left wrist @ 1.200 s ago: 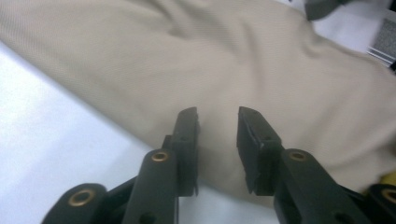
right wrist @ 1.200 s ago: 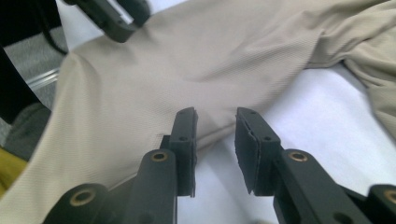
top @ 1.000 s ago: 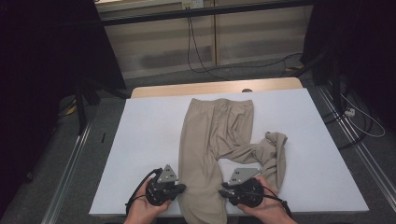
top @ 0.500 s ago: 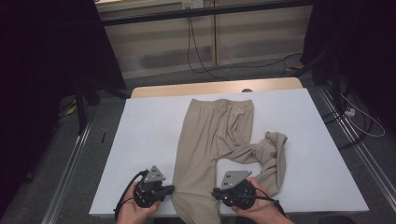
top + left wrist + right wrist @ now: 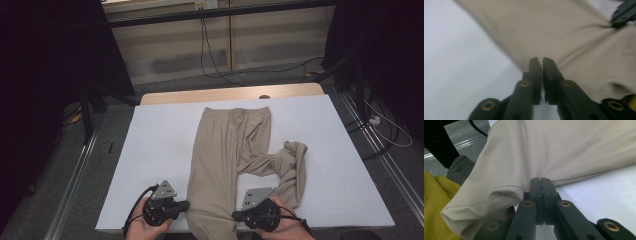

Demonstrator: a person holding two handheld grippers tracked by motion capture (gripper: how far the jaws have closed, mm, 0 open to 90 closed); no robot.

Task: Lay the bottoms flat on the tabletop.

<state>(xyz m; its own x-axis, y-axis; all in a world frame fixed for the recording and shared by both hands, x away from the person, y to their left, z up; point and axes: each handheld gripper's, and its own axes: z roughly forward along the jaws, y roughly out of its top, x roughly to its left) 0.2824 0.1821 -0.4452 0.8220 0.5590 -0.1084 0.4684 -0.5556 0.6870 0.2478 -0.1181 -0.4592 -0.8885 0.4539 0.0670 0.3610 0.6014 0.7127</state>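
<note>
Across the white table [image 5: 150, 150], reading from 9 o'clock to 3 o'clock: the left gripper [image 5: 186, 204] sits near the front edge at about 7 o'clock, held in the person's left hand [image 5: 145, 229]. Its 2 jaws are pressed nearly together, and in the left gripper view they meet at the left edge of the beige trousers [image 5: 225, 150]; whether cloth is actually caught between them cannot be told. The trousers lie at the table's centre, waistband at 12 o'clock, 1 leg running straight toward 6 o'clock with its hem hanging over the front edge. The right gripper [image 5: 236, 215], held in the right hand [image 5: 287, 231] at about 5 o'clock, has its jaws pressed together on the right edge of that same leg near the hem; fabric puckers into the pinch. The other leg [image 5: 290, 165] is folded and bunched toward 3 o'clock. Judged risks: if the left grip is empty or shallow, any lift would raise 1 side alone and skew the leg; the thin pinch on the right could slip under tension; the bunched leg could drag and pull the waistband crooked.
</note>
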